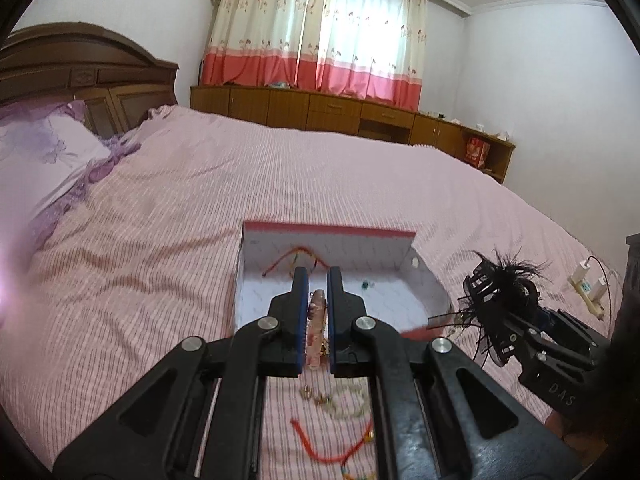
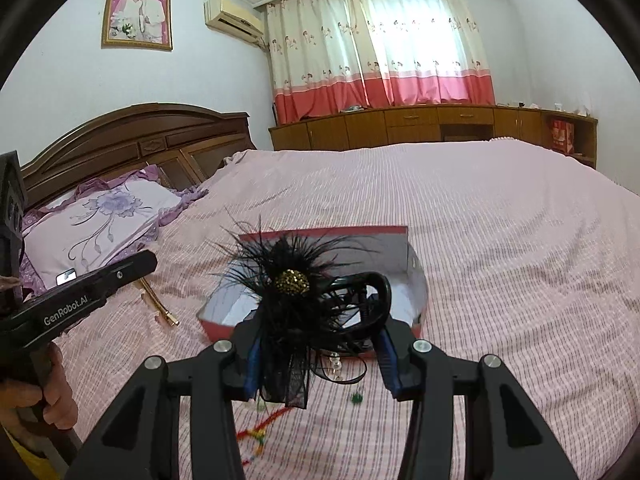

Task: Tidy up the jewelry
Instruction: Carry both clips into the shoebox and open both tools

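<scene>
Both wrist fisheyes face window across bed (image 1: 200, 200); share open box (image 1: 328, 236) (image 2: 416, 276), close below.

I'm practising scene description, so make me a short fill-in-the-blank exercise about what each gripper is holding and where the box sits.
1. The right gripper holds a black ____ hair clip.
2. The left gripper grips a ____-coloured hair clip.
3. A ____ cord already lies inside the open box.
4. The box rests on the ____.

Missing words: feathered; pink; red; bed
</scene>
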A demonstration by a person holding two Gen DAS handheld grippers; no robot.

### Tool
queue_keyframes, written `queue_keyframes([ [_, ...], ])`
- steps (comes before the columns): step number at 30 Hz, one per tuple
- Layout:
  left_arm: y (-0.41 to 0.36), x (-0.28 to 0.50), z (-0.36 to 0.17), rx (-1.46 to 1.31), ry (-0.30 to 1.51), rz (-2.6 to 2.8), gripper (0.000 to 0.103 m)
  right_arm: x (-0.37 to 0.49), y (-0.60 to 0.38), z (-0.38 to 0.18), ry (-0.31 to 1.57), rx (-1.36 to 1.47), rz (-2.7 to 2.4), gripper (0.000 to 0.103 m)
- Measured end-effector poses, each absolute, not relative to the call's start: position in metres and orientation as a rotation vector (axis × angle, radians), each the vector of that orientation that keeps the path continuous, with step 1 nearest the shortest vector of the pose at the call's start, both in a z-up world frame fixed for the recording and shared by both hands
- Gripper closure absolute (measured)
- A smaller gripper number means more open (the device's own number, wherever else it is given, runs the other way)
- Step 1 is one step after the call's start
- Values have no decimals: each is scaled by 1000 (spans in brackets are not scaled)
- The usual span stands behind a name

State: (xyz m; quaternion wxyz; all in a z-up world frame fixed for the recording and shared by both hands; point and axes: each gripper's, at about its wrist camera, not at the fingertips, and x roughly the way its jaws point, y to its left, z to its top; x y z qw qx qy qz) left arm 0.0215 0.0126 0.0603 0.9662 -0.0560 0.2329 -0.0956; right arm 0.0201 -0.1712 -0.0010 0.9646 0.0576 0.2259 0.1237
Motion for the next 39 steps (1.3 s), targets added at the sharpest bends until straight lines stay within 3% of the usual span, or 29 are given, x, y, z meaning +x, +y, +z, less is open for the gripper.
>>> queue_keyframes([
  [17, -1, 106, 50, -120, 383, -168, 103, 109, -170, -7, 409, 73, 183, 54],
  [39, -7, 175, -14, -117, 551, -77, 103, 205, -183, -72, 576, 72, 92, 54],
])
